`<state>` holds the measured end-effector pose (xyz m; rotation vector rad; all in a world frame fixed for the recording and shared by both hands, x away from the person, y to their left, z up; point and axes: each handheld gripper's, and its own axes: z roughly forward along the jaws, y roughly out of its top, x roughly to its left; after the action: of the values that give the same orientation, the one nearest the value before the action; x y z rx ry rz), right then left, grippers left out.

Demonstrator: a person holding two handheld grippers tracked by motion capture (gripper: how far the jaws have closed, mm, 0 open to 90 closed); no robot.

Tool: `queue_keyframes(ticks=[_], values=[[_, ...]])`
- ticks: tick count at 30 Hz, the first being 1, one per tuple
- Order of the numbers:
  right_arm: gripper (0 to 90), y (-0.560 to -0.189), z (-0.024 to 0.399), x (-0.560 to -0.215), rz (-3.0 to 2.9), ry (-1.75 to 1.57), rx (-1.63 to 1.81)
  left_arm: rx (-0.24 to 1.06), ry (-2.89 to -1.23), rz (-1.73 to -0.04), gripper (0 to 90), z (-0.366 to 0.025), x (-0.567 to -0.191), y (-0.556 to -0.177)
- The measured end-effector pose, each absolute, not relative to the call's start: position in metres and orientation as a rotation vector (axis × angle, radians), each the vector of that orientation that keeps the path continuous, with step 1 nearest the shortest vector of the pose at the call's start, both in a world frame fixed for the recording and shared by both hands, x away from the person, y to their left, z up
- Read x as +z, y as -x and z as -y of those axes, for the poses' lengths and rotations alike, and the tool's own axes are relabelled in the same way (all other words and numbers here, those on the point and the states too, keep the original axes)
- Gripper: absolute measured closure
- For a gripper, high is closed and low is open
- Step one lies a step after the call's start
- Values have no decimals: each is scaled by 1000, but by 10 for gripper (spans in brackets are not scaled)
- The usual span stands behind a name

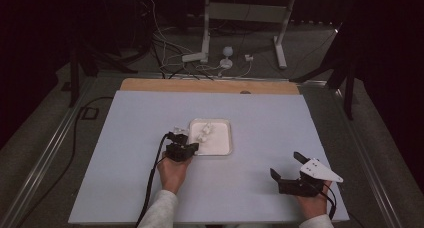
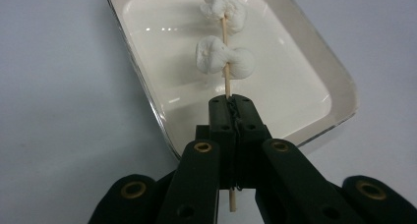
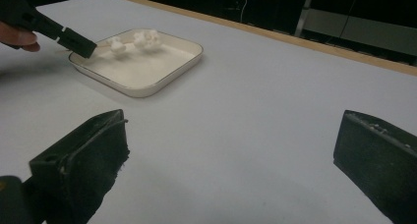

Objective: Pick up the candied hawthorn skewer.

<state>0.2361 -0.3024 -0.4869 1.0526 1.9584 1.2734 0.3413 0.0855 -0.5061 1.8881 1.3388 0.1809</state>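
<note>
Clearly the step in hand is the handling of a skewer (image 2: 226,81) loaded with white marshmallow-like lumps (image 2: 223,58): the left gripper (image 2: 231,106) has its jaws pressed fully together on the bare lower part of the thin wooden stick, whose tail end pokes out below the jaws in the left gripper view. The skewer points away from the gripper over a shallow white square tray (image 2: 339,94) on the pale table (image 1: 260,118), with two clumps threaded on it, one near the jaws and one at the far tip. From the right gripper view the lumps seem to hover just above the tray floor rather than rest on it, though I cannot tell this for sure. The right gripper (image 1: 292,172) sits well apart near the table's front right edge, its jaws spread wide with nothing between them. I judge the skewer has been gripped and is being lifted or carried over the tray. The next move calls for keeping the pinch firm, since the stick is thin and could pivot or slip, and holding it level so the lumps stay on.
</note>
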Motion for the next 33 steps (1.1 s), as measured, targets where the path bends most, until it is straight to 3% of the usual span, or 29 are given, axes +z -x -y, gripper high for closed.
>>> queue_keyframes(ticks=[17, 33], values=[[1, -242, 299, -475, -1955, -1093, 1349, 176, -1729, -1190, 900, -132, -488, -320], [1, -287, 267, -447, -2069, -1078, 1406, 231, -1718, -1031, 900, -147, -481, -302]])
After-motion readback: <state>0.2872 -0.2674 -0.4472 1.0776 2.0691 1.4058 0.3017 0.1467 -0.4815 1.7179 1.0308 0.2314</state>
